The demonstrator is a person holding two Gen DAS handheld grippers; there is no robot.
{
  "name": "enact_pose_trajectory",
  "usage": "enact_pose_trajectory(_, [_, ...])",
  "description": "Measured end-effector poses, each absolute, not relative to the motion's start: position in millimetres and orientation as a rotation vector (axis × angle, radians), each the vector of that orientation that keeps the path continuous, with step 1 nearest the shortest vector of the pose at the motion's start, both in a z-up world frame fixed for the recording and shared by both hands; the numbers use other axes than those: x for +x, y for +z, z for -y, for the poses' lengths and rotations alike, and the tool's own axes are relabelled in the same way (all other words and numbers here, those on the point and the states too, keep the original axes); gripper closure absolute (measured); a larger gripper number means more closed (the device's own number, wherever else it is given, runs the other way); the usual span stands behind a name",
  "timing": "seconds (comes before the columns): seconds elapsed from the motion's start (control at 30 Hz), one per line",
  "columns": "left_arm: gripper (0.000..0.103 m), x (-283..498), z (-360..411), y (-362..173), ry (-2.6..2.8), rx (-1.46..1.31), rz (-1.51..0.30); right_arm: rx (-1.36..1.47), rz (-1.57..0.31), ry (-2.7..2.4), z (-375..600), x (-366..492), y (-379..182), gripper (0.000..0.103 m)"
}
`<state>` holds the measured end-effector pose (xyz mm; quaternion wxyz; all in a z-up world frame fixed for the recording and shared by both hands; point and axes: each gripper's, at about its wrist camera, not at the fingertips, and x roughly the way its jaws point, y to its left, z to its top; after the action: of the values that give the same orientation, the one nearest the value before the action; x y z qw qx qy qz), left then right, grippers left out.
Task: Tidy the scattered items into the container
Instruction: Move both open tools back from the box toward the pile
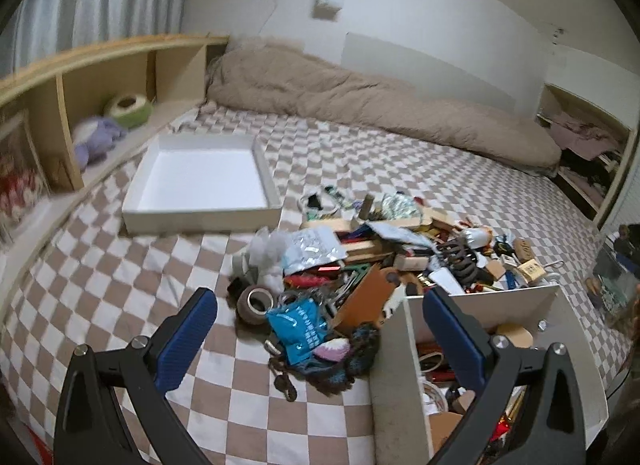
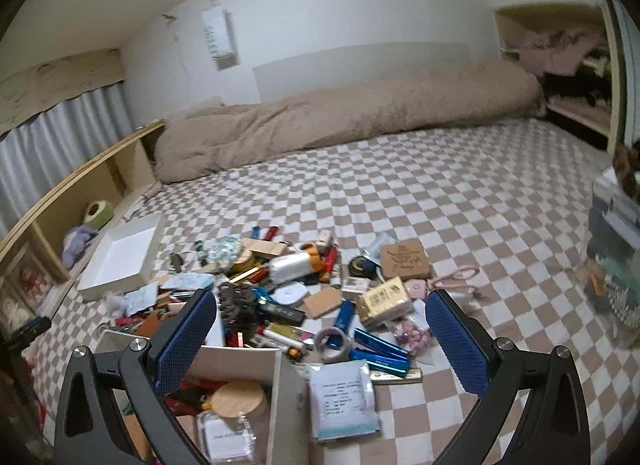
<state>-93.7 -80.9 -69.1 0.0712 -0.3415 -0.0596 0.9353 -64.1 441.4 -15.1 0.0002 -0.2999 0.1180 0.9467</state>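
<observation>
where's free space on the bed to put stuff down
Bare checkered sheet lies between the clutter pile and the beige duvet, and in front of the empty white tray. It is crowded around the near white box.

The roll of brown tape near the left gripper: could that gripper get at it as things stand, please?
Probably yes. The left gripper is open and empty, and the roll of brown tape lies at the near edge of the pile on the checked bedspread, with nothing lying on top of it.
</observation>
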Motion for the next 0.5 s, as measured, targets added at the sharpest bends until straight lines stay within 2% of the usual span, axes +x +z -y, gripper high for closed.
enact_pose_trajectory(0.4, [0.002,-130,112,-120,2.813,-1.14,0.366,-1.017,-0.398,2.81,-484,-85,-86,0.0])
enact_pose_trajectory(0.5, [0.008,-137,116,-129,2.803,-1.159,0.39,-1.044,-0.408,2.773,-490,-88,-100,0.0])
